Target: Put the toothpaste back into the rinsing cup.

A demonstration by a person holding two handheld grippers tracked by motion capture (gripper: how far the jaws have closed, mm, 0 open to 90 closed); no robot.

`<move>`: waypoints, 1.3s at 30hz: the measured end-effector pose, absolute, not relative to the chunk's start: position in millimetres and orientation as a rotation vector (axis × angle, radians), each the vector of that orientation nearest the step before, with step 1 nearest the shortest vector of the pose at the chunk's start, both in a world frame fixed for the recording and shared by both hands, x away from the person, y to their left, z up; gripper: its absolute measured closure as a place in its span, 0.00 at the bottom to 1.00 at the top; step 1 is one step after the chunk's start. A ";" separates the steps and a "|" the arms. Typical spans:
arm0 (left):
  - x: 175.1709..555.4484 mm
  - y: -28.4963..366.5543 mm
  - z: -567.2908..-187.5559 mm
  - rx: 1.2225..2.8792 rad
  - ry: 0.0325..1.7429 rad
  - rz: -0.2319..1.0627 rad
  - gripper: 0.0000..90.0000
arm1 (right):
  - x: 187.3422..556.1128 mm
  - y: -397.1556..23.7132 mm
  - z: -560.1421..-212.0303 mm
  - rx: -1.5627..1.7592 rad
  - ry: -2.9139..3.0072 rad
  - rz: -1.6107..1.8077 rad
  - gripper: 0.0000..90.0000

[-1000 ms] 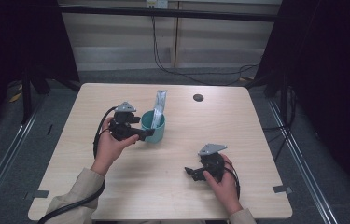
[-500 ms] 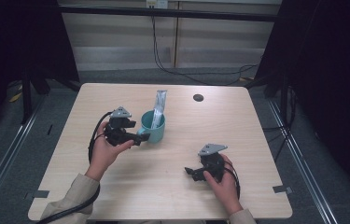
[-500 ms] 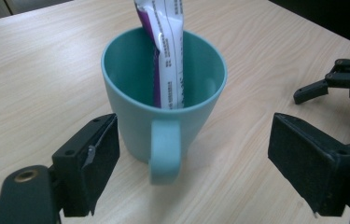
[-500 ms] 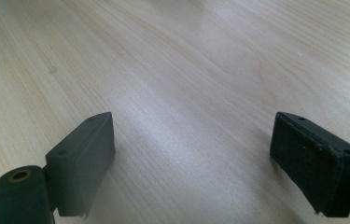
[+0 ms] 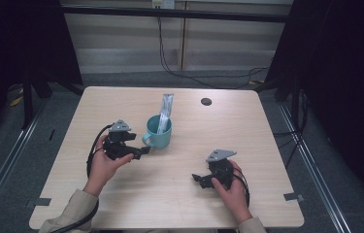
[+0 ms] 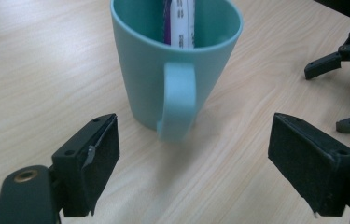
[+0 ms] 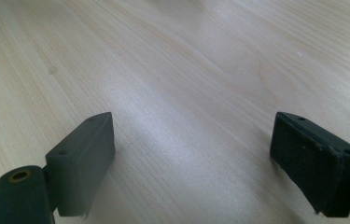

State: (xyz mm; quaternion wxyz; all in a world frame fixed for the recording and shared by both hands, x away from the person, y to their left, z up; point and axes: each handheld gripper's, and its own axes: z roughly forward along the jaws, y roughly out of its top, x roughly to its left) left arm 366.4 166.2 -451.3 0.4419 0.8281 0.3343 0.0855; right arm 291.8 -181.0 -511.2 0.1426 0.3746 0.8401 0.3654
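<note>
Squarely ahead of the left gripper (image 6: 182, 163), whose jaws gape wide and empty, a teal mug (image 5: 159, 132) holding a tube (image 5: 165, 113) stands mid-counter (image 5: 267, 126), handle toward it; closing evenly on that handle would likely avoid tipping, while the right gripper (image 5: 204, 178) rests wide-jawed nearby.

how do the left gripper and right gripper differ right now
The left gripper sits just short of the teal mug, jaws facing its handle; the right gripper rests apart from it, over bare table. The left points toward the right gripper, the right points back toward the left. Both are open and hold nothing.
</note>
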 end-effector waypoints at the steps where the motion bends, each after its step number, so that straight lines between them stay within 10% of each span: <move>1: 366.4 166.2 -451.3 2.055 0.830 0.212 0.18 | 291.8 -181.0 -511.2 1.081 2.424 1.054 0.15; 39: 341.8 185.2 -509.1 2.173 0.836 0.280 0.18 | 291.8 -181.0 -511.2 1.082 2.424 1.055 0.15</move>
